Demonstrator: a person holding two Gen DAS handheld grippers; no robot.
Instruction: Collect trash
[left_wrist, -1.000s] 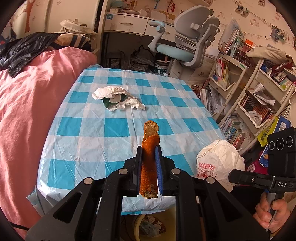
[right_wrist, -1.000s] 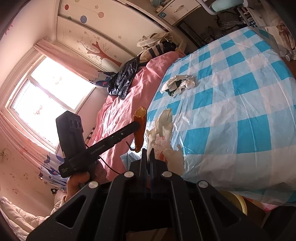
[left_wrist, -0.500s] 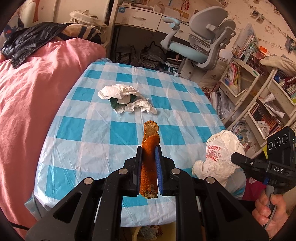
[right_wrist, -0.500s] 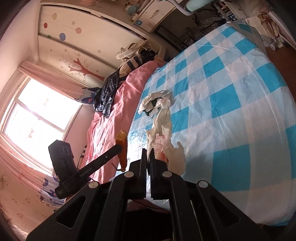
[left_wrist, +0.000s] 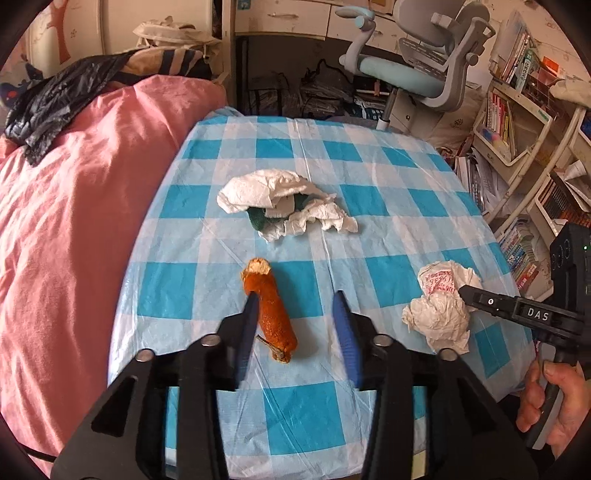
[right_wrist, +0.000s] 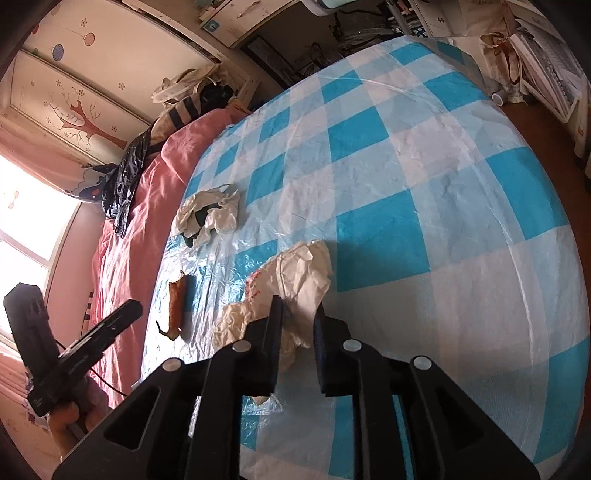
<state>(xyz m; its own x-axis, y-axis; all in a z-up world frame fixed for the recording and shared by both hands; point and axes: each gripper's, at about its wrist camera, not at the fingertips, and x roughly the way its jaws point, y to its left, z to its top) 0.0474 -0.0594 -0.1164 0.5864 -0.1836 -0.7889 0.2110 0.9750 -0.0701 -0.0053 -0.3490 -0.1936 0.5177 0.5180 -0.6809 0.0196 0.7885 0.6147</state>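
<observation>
An orange peel strip (left_wrist: 271, 310) lies on the blue-checked tablecloth (left_wrist: 388, 206) between the fingers of my left gripper (left_wrist: 295, 299). Its jaws are opening, and the peel rests close beside the left finger without being pinched. A crumpled white plastic bag (right_wrist: 303, 273) with red print sits on the cloth in front of and between the fingers of my right gripper (right_wrist: 298, 308), whose jaws are also opening. From the left wrist, the bag (left_wrist: 439, 310) shows at the right gripper's tip (left_wrist: 471, 293). Farther back lies a heap of crumpled white tissue with something green (left_wrist: 280, 206).
Pink bedding (left_wrist: 74, 229) with a black jacket (left_wrist: 48, 107) borders the table's left side. A grey office chair (left_wrist: 424, 66) stands behind it, and bookshelves (left_wrist: 517, 122) crowd the right. A person's hand (left_wrist: 550, 402) holds the right gripper's handle.
Both grippers have moved forward over the table and their jaws have opened. The peel and the white bag, gripped and lifted before, now lie on the cloth.
</observation>
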